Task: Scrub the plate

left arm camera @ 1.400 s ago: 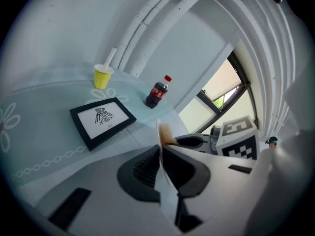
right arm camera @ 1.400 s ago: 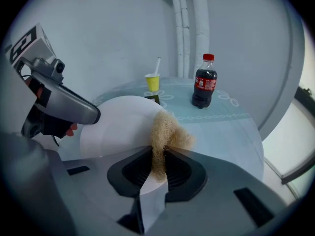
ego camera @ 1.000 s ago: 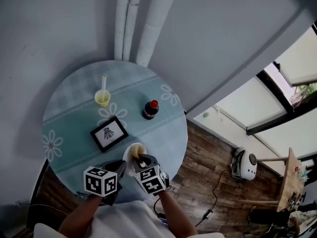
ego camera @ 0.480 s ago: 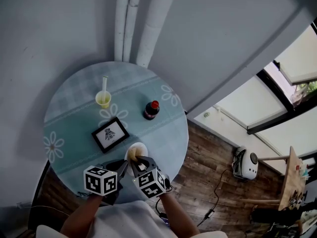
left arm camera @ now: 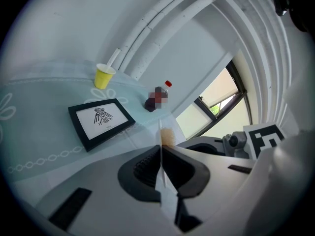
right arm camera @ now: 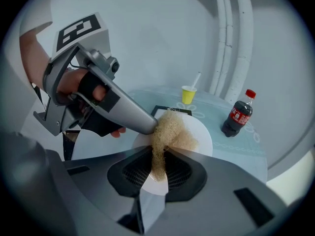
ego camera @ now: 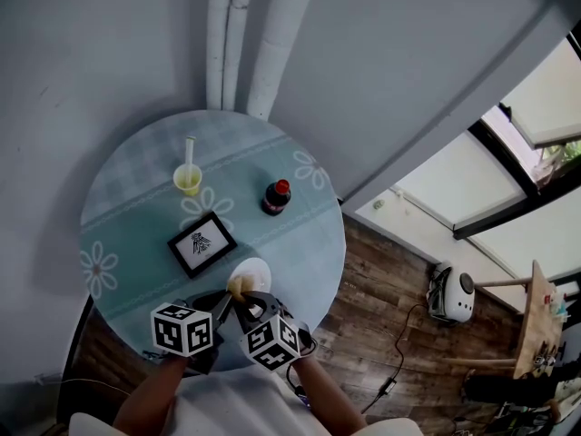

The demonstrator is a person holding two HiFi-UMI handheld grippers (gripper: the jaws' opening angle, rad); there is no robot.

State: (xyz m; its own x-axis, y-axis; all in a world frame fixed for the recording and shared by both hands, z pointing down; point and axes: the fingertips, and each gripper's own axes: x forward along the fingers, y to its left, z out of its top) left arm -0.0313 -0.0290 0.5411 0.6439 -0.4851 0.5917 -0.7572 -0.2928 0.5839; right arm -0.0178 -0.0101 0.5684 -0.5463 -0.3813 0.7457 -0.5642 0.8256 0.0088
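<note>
A small white plate (ego camera: 255, 272) is held tilted over the near edge of the round table (ego camera: 136, 243). My left gripper (ego camera: 221, 303) is shut on its rim; in the left gripper view the plate (left arm camera: 161, 173) shows edge-on between the pads, where the left gripper (left arm camera: 161, 154) closes. My right gripper (ego camera: 245, 303) is shut on a tan fibrous scrubber (ego camera: 236, 287). In the right gripper view the scrubber (right arm camera: 167, 132) presses against the plate (right arm camera: 199, 136) just past the right gripper (right arm camera: 160, 154), beside the left gripper's tip (right arm camera: 145, 123).
On the teal flowered cloth stand a black picture frame (ego camera: 201, 242), a yellow cup with a straw (ego camera: 188, 179) and a cola bottle (ego camera: 275, 197). White pipes (ego camera: 241, 39) run up the wall behind. Wooden floor (ego camera: 381, 325) lies to the right.
The right gripper has dragged the scrubber across the plate toward its near left side, uncovering more of the plate's right part. The left gripper keeps its hold.
</note>
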